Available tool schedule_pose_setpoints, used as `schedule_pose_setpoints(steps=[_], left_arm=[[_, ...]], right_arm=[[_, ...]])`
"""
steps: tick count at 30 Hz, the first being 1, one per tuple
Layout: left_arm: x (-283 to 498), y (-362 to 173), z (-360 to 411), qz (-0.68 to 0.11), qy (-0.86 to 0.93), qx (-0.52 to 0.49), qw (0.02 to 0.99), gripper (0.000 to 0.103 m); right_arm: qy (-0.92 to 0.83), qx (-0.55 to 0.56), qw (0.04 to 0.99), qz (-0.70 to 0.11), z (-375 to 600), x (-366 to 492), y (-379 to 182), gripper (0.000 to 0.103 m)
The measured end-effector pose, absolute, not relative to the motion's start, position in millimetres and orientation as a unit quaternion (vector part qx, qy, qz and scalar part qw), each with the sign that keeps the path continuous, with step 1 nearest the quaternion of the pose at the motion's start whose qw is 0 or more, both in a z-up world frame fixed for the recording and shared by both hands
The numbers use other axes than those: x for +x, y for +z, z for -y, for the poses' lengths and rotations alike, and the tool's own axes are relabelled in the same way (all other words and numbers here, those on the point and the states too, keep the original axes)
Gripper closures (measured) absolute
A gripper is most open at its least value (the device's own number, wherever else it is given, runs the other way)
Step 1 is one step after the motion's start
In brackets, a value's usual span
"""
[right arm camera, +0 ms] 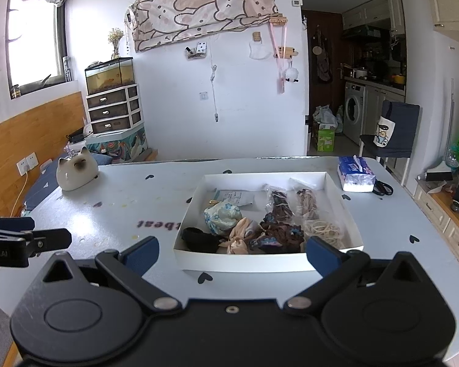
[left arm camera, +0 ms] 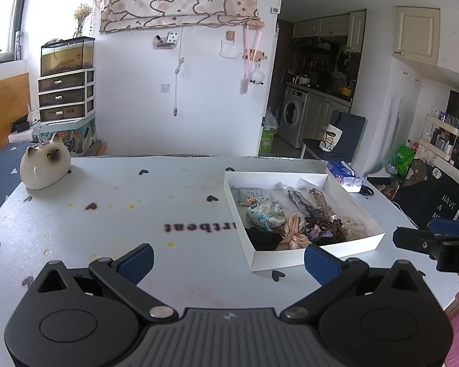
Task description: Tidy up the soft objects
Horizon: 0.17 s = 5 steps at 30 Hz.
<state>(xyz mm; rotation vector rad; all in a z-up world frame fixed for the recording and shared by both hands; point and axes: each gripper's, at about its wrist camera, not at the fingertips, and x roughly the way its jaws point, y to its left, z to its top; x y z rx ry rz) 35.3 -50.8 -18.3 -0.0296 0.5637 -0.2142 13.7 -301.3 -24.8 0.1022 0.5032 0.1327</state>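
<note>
A pale table (right arm camera: pixel 131 195) printed with small dark hearts fills the middle of both views. On it, right of centre in the left wrist view and centred in the right wrist view, sits a shallow white box (right arm camera: pixel 244 261) holding the soft things: a blue flowered pouch (right arm camera: pixel 222 215), a peach satin bundle (right arm camera: pixel 240 240), a black scrunchie (right arm camera: pixel 199 238), dark crocheted pieces (right arm camera: pixel 280 234) and bagged bands (right arm camera: pixel 321 229). The left gripper (left arm camera: pixel 229 261) fills the bottom of its frame, fingers spread wide and empty above the table. The right gripper (right arm camera: pixel 232 255) is likewise wide and empty, straddling the box's near wall. A cat figurine (right arm camera: pixel 76 172) stands at upper left, and a tissue pack (right arm camera: pixel 355 174) lies at right.
</note>
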Motion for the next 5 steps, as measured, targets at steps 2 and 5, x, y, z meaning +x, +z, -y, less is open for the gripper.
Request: schedule_pose_setpoints(steps=[2, 5], left_arm=[[36.4, -18.9, 48.3, -0.279, -0.106, -0.016, 0.954, 0.000], [39.8, -21.5, 42.8, -0.280, -0.104, -0.018, 0.954, 0.000]], right_arm=[[0.065, 0.050, 0.965, -0.249, 301.6, 13.7, -24.7, 0.000], [0.065, 0.050, 0.965, -0.249, 302.4, 13.5, -24.9, 0.000]])
